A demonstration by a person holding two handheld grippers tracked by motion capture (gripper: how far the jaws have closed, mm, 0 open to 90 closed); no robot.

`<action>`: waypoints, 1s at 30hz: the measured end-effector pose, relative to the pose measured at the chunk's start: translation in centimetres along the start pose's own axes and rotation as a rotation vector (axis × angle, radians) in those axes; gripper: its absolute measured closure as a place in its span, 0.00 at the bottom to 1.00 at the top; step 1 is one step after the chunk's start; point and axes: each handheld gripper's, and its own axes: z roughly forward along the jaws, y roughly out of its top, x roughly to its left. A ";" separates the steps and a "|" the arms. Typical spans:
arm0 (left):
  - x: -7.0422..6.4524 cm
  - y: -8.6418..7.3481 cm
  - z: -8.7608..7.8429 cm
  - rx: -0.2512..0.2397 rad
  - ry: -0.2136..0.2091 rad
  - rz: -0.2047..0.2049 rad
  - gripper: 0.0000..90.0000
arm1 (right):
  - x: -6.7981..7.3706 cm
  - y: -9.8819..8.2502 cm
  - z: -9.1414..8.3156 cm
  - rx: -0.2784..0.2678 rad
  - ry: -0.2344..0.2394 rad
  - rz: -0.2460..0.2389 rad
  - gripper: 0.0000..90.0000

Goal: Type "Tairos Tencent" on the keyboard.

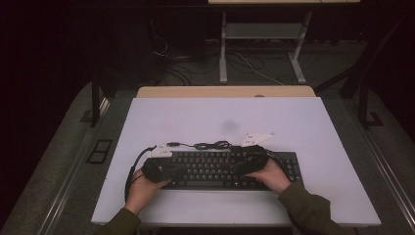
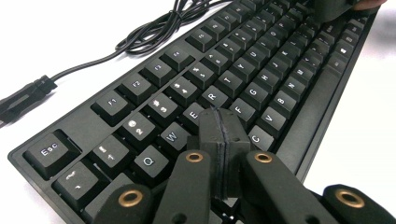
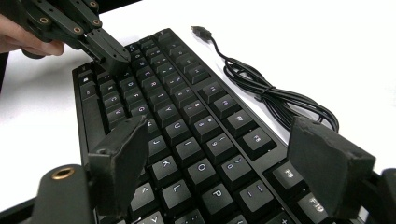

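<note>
A black keyboard (image 1: 220,169) lies near the front of the white table. Its black cable (image 1: 205,145) is bundled just behind it. In the left gripper view, my left gripper (image 2: 223,126) is shut with nothing between its jaws, and its tip rests low over the letter keys near the keyboard's (image 2: 261,65) left end. The right gripper view shows that left gripper (image 3: 114,53) pressing down on those keys, a hand (image 3: 23,39) behind it. My right gripper (image 3: 224,161) stands wide open above the right-hand letter keys, with its pads (image 3: 123,158) apart and nothing held.
The coiled cable (image 3: 271,93) ends in a loose USB plug (image 3: 201,31) on the table behind the keyboard. White table surface (image 1: 220,117) stretches beyond it. Past the far edge, desk legs (image 1: 223,54) and floor wires sit in the dark.
</note>
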 end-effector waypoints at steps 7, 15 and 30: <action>0.0 0.1 -0.2 -0.014 -0.005 0.000 0.99 | -0.1 0.0 0.0 0.000 0.000 0.002 0.23; -0.6 0.4 -0.3 -0.023 -0.032 0.016 0.99 | 0.0 0.0 -0.1 -0.002 -0.001 0.002 0.23; -2.1 0.9 0.5 -0.018 -0.130 0.073 0.99 | -0.1 0.0 0.0 -0.003 0.001 0.010 0.23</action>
